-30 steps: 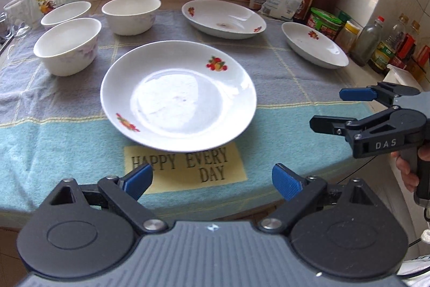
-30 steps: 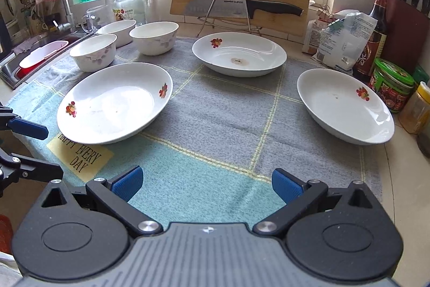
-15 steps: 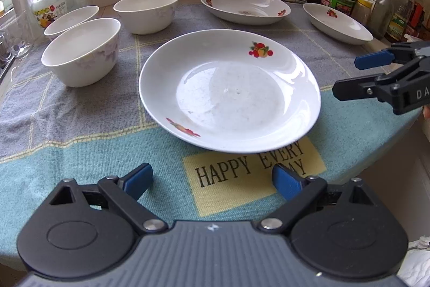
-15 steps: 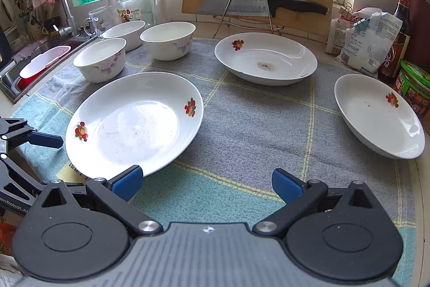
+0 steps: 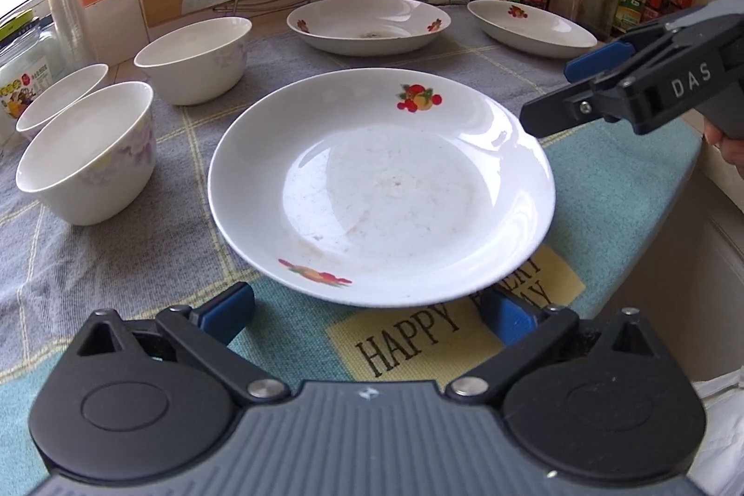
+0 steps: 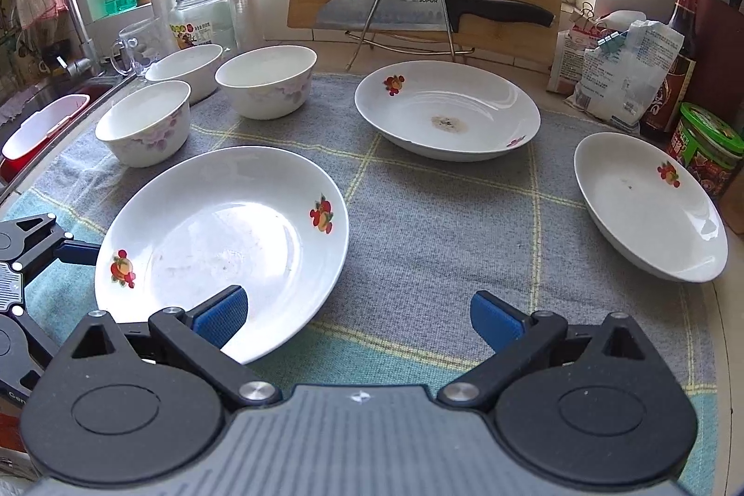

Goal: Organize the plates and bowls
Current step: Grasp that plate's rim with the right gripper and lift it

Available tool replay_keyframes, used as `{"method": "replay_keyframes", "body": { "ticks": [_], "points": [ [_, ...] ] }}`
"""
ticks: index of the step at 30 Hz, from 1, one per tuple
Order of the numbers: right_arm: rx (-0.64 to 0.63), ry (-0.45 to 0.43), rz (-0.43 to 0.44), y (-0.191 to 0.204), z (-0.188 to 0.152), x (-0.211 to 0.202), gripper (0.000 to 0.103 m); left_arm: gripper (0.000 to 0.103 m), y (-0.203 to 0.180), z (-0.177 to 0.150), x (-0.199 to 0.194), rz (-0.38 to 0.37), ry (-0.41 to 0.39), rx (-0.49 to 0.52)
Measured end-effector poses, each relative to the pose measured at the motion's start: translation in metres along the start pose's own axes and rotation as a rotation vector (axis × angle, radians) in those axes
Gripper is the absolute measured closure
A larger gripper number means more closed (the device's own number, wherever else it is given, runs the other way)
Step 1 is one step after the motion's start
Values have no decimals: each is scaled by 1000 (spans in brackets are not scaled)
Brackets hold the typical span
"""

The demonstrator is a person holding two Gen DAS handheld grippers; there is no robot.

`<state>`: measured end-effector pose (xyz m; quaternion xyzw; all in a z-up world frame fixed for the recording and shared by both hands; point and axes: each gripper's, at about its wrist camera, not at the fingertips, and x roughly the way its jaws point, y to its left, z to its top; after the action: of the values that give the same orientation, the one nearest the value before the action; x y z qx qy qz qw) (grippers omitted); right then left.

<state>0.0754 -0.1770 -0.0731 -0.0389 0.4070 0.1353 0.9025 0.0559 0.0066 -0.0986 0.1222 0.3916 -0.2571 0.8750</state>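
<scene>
The white glazed ceramic plate with fruit motifs, lying on the grey-and-teal cloth at 12 o'clock from your left gripper, whose jaws have just opened wide and empty like the right gripper, looks rigid, slick, breakable; take its near rim.

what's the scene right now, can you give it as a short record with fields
surface: grey and teal cloth on a kitchen counter
plates: three white, fruit print; near plate, far plate, right plate
bowls: three white bowls grouped at the back left
left gripper: jaws have just been opening, now wide at the near plate's front rim, not pressing on it
right gripper: open, empty, by the near plate's right edge
stacked: nothing yet
</scene>
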Motion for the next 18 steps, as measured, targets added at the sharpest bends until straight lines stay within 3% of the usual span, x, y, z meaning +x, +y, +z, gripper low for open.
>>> {"method": "replay_keyframes", "body": {
  "ticks": [18],
  "points": [
    [-87,100,161,9,33,39,0,0,6,2,4,-37,-33,37]
  ]
}}
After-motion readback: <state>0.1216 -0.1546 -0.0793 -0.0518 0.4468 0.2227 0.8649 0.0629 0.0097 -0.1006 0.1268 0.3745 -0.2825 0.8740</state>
